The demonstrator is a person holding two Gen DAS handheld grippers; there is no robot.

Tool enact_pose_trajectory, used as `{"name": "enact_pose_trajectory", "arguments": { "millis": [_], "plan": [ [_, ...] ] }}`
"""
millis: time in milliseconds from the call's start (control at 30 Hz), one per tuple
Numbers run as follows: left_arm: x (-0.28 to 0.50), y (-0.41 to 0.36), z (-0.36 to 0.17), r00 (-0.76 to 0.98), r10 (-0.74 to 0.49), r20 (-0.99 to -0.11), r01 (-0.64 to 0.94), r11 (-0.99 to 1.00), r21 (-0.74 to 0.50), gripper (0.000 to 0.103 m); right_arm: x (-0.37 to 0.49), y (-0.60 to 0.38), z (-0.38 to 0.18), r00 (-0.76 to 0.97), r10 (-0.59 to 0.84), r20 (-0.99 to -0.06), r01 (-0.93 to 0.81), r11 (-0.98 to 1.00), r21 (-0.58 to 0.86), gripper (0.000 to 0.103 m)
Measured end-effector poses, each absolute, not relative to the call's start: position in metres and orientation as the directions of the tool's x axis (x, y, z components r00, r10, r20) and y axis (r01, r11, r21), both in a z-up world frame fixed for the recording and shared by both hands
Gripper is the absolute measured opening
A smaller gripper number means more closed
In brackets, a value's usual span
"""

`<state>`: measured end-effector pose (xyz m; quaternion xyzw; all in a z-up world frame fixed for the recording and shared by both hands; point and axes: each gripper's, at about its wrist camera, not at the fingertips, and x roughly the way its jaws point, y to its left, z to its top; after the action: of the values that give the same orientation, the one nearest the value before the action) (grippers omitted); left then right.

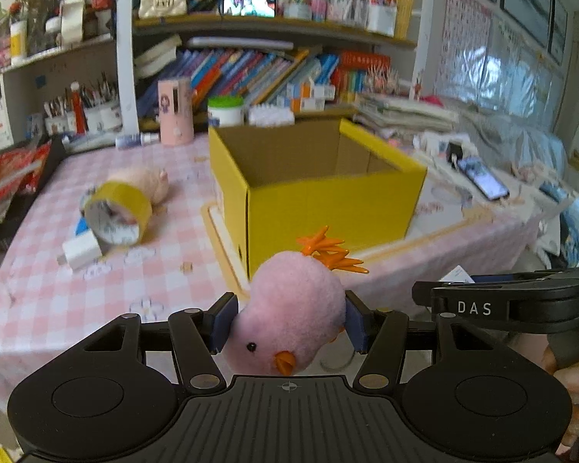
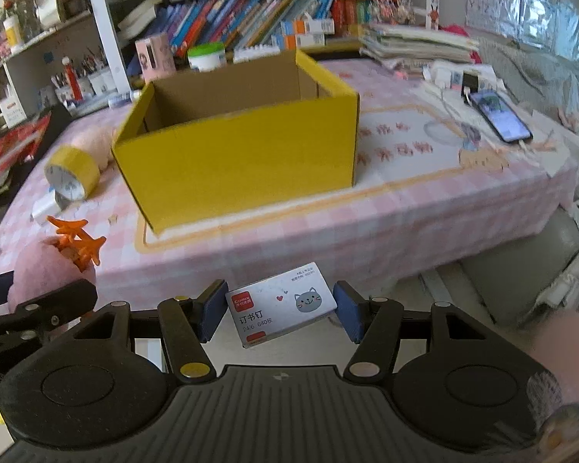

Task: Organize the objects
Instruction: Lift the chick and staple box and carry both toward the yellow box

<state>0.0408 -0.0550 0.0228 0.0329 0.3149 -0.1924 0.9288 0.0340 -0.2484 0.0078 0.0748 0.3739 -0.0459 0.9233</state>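
Left gripper clenched on pink chick toy; right gripper grasping staple box. Ahead on table: open yellow box, tape roll at its left.

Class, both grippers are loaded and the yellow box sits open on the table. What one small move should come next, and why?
Probably carry the left gripper forward over the yellow box to drop the pink plush chick in. The chick is clamped short of the table's edge, and the box's top is open. The right gripper holds the staple box and could follow.
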Motion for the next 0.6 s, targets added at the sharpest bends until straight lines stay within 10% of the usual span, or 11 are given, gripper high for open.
{"name": "enact_pose_trajectory", "arguments": {
  "millis": [600],
  "plan": [
    [0.142, -0.109, 0.054, 0.799, -0.306, -0.519, 0.351, 0.936, -0.010, 0.057, 0.150, -0.289, 0.075, 0.865, 0.022, -0.502, 0.019, 0.997, 0.076, 0.058]
  ]
}}
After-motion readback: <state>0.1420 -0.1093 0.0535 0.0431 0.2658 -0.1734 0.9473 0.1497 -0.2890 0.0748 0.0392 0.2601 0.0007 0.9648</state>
